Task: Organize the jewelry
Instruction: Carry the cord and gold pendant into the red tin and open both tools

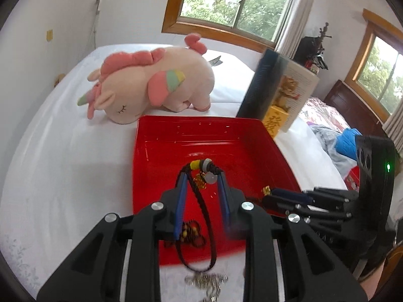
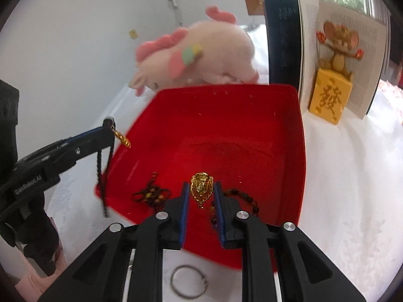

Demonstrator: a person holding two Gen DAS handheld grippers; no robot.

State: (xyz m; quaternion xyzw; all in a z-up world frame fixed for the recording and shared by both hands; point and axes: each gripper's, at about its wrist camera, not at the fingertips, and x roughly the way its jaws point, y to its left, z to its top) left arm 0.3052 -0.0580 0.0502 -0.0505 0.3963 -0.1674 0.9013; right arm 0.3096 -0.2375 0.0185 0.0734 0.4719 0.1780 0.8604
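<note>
Left hand-held gripper (image 1: 202, 176) is pinching a black cord bracelet (image 1: 199, 216) w/ yellow and grey beads at its tips; the loop hangs down over the near part of the red tray (image 1: 161, 151). Right hand-held gripper (image 2: 201, 191) is pinching a gold pendant (image 2: 201, 188), fingers nearly together, also above the tray's near half. Both pieces are airborne, not yet set down. Key relation: tray floor lies straight below and slightly ahead of both hand-held grippers; cord's long axis runs vertically, trailing toward the near rim and partly outside it. Already in the tray: a brown knotted piece (image 2: 151, 196) and a dark bead bracelet (image 2: 241, 201). Still on the bed (image 1: 63, 163) just outside the near rim: a silver ring (image 2: 189, 280) and a silver chain (image 1: 206, 280). Left looks nearer a drop, I'd guess.
</note>
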